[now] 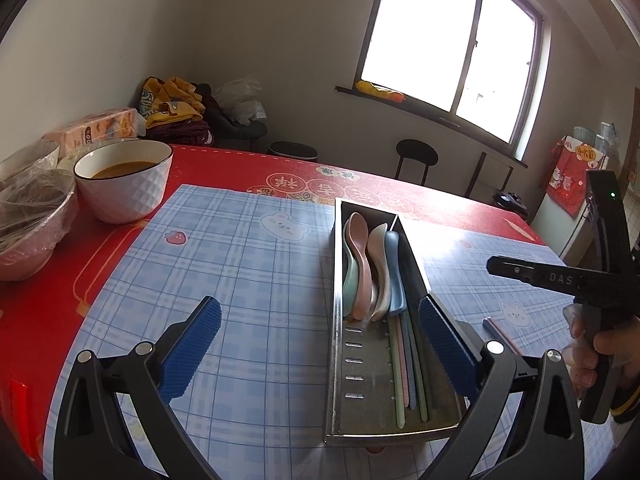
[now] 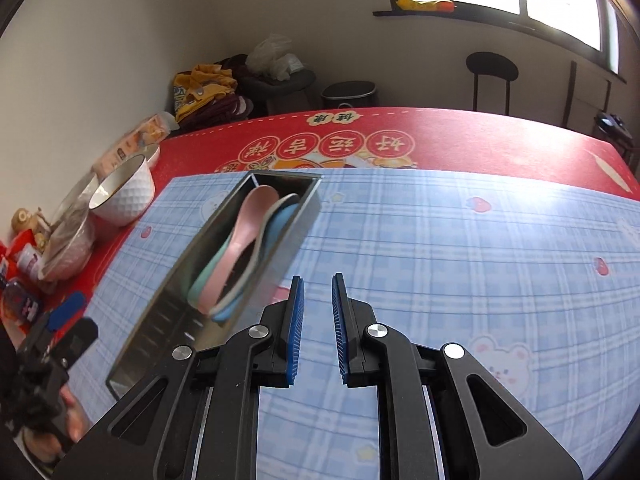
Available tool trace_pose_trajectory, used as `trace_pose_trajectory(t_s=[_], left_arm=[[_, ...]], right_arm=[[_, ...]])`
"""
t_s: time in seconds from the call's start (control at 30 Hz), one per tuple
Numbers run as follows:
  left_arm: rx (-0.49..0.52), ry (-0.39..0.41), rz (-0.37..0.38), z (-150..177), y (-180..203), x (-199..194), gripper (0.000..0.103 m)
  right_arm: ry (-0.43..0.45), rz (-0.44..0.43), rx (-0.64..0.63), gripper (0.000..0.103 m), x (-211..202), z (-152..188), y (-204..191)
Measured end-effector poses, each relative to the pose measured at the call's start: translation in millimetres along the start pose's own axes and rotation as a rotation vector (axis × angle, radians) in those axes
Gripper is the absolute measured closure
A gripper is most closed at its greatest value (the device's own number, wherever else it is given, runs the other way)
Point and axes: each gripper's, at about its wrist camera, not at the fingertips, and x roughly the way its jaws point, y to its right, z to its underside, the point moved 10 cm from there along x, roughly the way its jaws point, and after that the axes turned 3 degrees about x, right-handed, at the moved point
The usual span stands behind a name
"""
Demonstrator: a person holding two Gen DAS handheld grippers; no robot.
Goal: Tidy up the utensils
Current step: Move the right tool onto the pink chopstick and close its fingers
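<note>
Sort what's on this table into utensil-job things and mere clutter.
Job: metal utensil tray, spoons and chopsticks inside it, one loose stick on the mat beside it.

Clutter: soup bowl, wrapped bowls, tissue pack, snack packets.

Bare checked tabletop [image 2: 460, 248] fills right frame, passable; metal utensil tray [image 2: 280, 264] blocks left-centre, white bowl [image 2: 124, 196] crowds upper left.

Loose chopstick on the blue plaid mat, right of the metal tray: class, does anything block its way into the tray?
Only the tray's own right wall stands between the chopstick and the compartment holding the other chopsticks. The mat between them looks bare. The right gripper is open and holds nothing.
</note>
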Motion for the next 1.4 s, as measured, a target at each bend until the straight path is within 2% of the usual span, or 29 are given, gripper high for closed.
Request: trace_pose_trajectory(t_s=[0.2, 0.37, 0.57, 0.7, 1.2, 1.4], left_arm=[[0.055, 0.002, -0.014, 1.4, 15.9, -1.2, 0.007], [0.119, 0.02, -0.026, 0.4, 42.6, -10.5, 0.007], [0.15, 0.006, 0.011, 9.6, 80.0, -14.5, 0.007], [0.175, 0.001, 0.022, 14.3, 96.4, -16.9, 0.007], [0.179, -0.032, 0.024, 26.1, 108.4, -12.2, 0.007], [0.178, -0.039, 0.032, 29.6, 112.0, -9.2, 0.007]], right_arm=[[-0.011, 0.06, 0.033, 0.088, -26.8, 33.5, 66.1], [-0.064, 0.064, -0.011, 0.088, -37.6, 65.7, 87.4], [-0.114, 0.035, -0.141, 0.088, -38.8, 92.7, 75.7], [-0.134, 0.018, -0.176, 0.088, -36.2, 102.2, 69.6], [-0.137, -0.051, -0.235, 0.088, -39.7, 110.8, 53.8], [-0.149, -0.012, -0.282, 0.088, -33.5, 113.2, 49.5]])
